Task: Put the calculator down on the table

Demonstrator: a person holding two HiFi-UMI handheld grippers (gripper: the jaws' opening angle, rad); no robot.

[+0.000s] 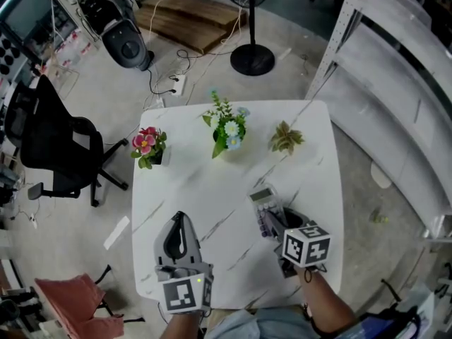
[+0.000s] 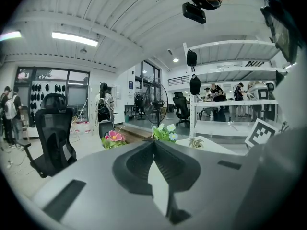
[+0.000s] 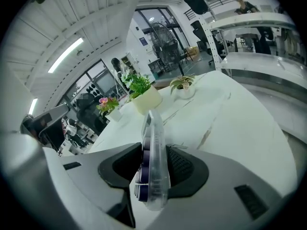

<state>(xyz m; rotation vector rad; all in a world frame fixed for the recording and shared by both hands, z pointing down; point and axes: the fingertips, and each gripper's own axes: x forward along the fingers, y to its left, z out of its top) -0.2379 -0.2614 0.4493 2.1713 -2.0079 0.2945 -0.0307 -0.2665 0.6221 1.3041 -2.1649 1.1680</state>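
Note:
A grey calculator [image 1: 263,200] with purple keys stands on its long edge on the white marble table [image 1: 212,182], at the front right. My right gripper [image 1: 272,222] has it between its jaws. In the right gripper view the calculator [image 3: 152,143] leans its clear back on the right pad [image 3: 184,169], while the left pad stands just off its keys, so the gripper [image 3: 153,176] is open. My left gripper [image 1: 179,221] rests near the table's front left, apart from the calculator. Its jaws [image 2: 154,145] meet at the tips with nothing in them.
Three small potted plants stand across the far half of the table: pink flowers [image 1: 146,145], white and blue flowers [image 1: 227,129] and a pale succulent [image 1: 285,138]. A black office chair [image 1: 53,143] is left of the table, a fan stand [image 1: 252,58] behind it, white shelving [image 1: 395,83] to the right.

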